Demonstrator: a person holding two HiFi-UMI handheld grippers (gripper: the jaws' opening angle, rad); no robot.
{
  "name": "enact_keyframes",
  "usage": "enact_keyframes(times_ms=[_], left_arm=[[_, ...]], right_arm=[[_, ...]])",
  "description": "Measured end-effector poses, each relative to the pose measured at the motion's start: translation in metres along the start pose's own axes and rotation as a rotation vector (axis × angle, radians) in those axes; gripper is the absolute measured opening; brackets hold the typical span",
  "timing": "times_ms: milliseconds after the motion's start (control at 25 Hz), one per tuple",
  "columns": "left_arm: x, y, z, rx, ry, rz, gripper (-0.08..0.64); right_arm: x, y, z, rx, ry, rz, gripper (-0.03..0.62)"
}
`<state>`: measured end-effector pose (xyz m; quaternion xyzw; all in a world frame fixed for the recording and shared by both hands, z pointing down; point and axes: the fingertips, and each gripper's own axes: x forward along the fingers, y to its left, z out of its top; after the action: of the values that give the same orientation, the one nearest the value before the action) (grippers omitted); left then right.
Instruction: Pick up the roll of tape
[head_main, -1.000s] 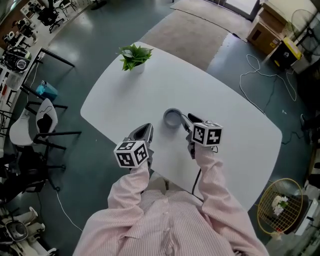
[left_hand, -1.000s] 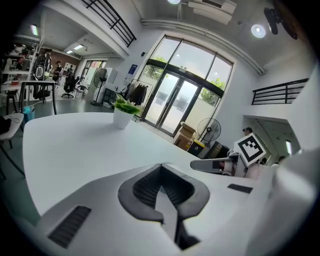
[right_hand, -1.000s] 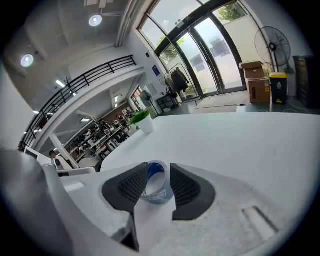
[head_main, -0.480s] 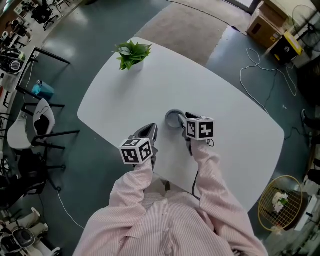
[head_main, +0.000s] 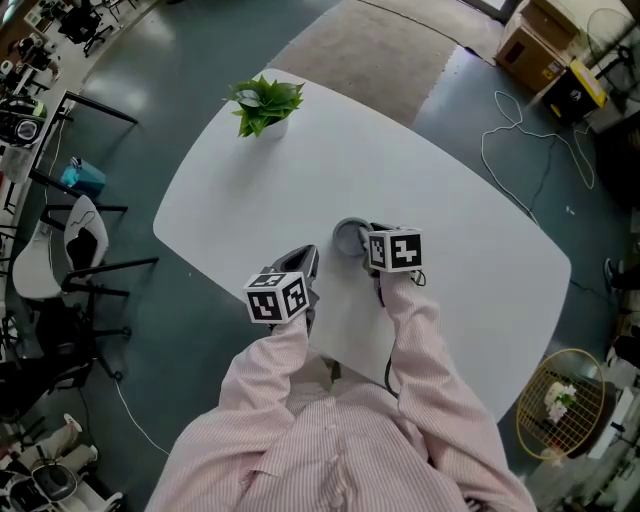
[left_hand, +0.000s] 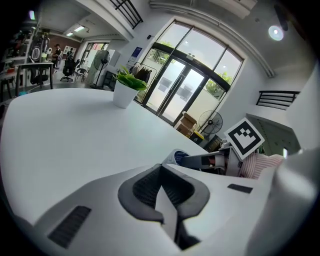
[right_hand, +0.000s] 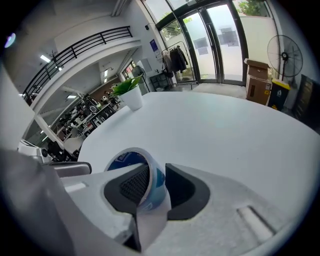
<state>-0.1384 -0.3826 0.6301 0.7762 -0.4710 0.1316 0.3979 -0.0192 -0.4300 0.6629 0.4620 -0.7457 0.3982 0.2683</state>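
The roll of tape (head_main: 346, 236), grey with a blue label, lies flat on the white table (head_main: 460, 210). My right gripper (head_main: 363, 240) reaches down over the roll's near side. In the right gripper view the tape's wall (right_hand: 150, 176) stands between the two pads, the left pad inside the ring. The jaws are closing, with a thin gap still showing at the outer pad. My left gripper (head_main: 306, 260) sits low over the table a little to the left of the roll, shut with nothing in it (left_hand: 160, 170). From there the tape (left_hand: 176, 155) shows just beyond the right gripper's fingers.
A potted plant (head_main: 265, 104) stands at the table's far left end. Chairs (head_main: 60, 262) crowd the floor on the left. A cable (head_main: 520, 140) loops across the floor on the right, with boxes (head_main: 540, 45) beyond it and a wire basket (head_main: 560, 408) nearer.
Both grippers have sunk toward the table. The right one has come down over the roll's near wall, and its jaws have narrowed around it.
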Motion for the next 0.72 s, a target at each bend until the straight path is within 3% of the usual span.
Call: enact_keyframes(times_ms=[280, 400, 720], left_arm=[[-0.002, -0.001, 0.003, 0.001, -0.009, -0.003, 0.002], [-0.007, -0.002, 0.006, 0.000, -0.025, -0.007, 0.002], [-0.024, -0.020, 0.023, 0.054, -0.077, -0.034, 0.002]], right_arm=[[-0.002, 0.000, 0.001, -0.031, 0.000, -0.019, 0.091], [-0.004, 0.010, 0.005, -0.013, -0.052, 0.045, 0.089], [-0.046, 0.020, 0.028, -0.042, -0.203, 0.051, 0.088]])
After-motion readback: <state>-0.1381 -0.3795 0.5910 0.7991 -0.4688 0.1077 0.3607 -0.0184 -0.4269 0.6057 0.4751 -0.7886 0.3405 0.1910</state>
